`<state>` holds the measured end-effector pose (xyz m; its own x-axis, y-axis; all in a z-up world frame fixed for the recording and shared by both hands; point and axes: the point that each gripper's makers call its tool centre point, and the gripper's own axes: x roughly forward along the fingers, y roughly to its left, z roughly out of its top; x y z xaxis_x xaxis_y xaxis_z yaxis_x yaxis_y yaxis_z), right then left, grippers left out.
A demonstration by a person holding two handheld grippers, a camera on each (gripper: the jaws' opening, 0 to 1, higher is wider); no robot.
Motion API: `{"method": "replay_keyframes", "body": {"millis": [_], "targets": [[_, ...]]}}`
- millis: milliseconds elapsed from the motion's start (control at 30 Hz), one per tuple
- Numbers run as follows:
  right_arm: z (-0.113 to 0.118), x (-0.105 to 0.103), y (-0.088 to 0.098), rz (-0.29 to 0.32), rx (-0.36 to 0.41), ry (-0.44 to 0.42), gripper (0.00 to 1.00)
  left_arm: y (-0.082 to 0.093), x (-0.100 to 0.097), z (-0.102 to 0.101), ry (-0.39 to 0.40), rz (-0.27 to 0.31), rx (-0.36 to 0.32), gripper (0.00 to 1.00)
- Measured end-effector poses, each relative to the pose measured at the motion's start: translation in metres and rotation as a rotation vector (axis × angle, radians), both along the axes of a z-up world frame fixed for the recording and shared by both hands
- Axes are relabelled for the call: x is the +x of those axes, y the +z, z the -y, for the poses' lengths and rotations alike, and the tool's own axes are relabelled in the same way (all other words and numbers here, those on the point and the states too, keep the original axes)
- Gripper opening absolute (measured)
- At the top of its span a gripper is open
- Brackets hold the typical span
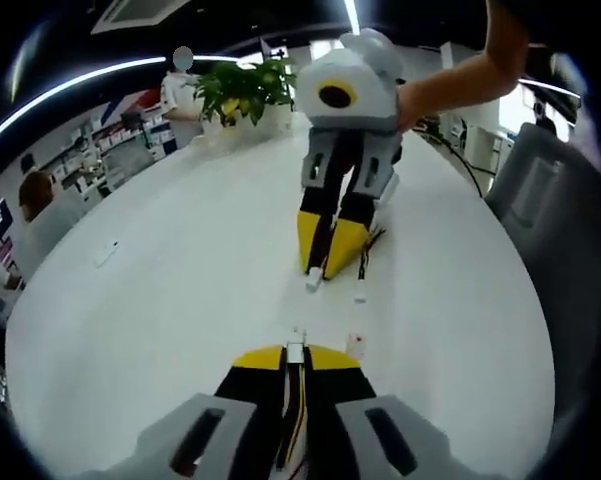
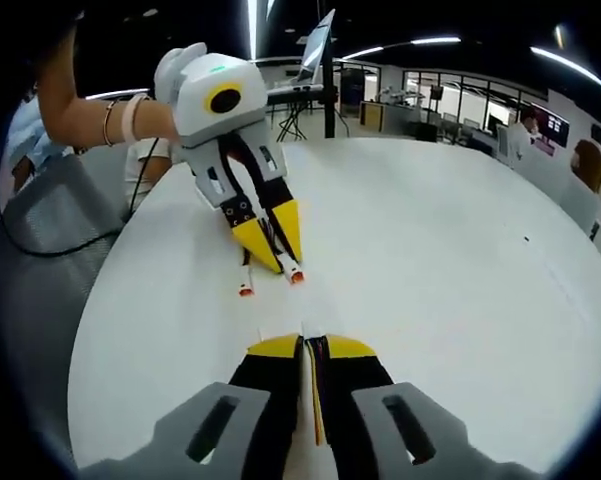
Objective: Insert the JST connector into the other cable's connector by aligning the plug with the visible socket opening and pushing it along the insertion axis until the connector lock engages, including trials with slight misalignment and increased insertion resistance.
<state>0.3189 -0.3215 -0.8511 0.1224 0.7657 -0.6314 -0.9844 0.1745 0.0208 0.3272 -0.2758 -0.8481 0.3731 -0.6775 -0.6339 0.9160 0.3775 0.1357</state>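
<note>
On the table [image 1: 160,300] the two grippers face each other, tips near but apart. In the left gripper view, the left gripper [image 1: 295,358] rises from the bottom with a connector [image 1: 296,350] between its tips; the right gripper [image 1: 323,262] stands beyond it, a plug [image 1: 314,279] at its tip. Between them, slightly to the right, lie two loose connectors [image 1: 358,320] on the table. Behind the right gripper, at the far table edge, stands a plant [image 1: 242,90]. A chair [image 1: 545,190] is beside the table on the right.
</note>
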Motion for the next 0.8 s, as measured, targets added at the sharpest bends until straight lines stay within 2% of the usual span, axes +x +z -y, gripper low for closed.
{"method": "replay_keyframes", "body": {"millis": [800], "targets": [[-0.0036,-0.0012,-0.0009,0.039,0.015,0.084,0.04,0.0018,-0.0059,0.0020,-0.053,-0.008,-0.047,0.00]]}}
